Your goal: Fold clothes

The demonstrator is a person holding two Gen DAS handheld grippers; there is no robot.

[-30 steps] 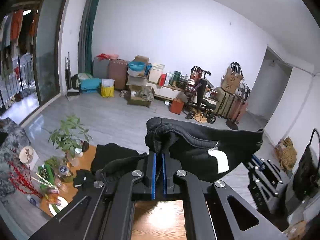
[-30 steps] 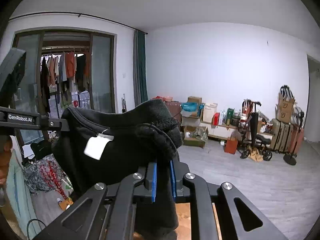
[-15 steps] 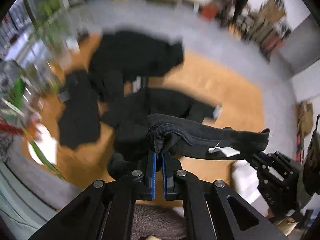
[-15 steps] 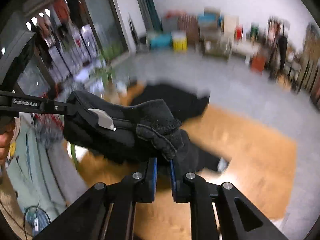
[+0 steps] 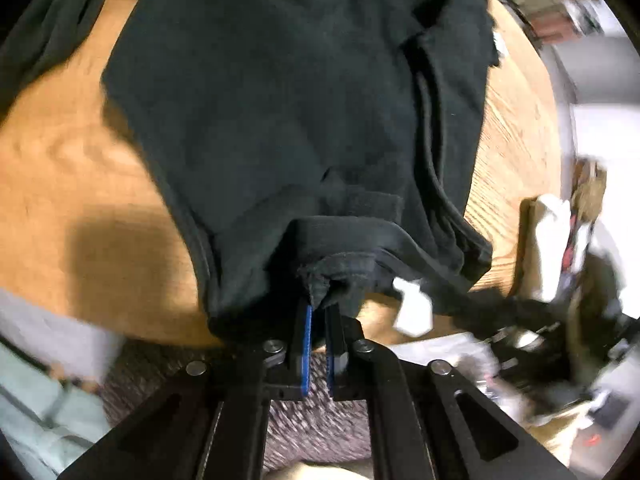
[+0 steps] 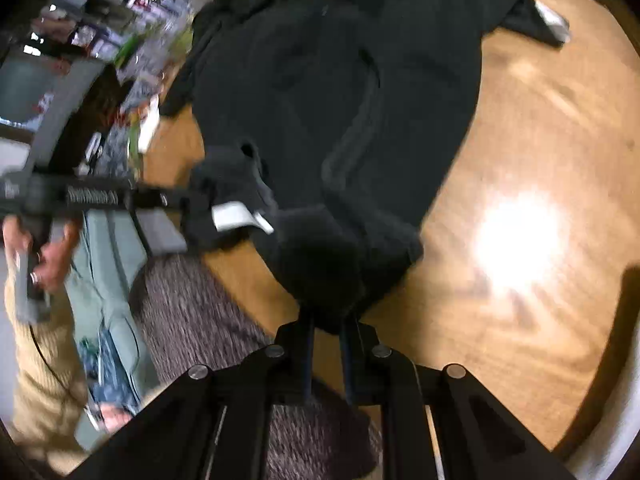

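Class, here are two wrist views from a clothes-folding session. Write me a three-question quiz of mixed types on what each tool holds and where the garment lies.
1. True or false: the left tool pinches an edge of the black garment.
2. The garment's body lies on: A) grey floor tiles, B) the wooden table, C) a chair.
3. Fill in: the label hanging from the hem between the two tools is ___ in colour.

Key: 1 true; 2 B; 3 white. The right tool grips the same hem, bunched between its pads.
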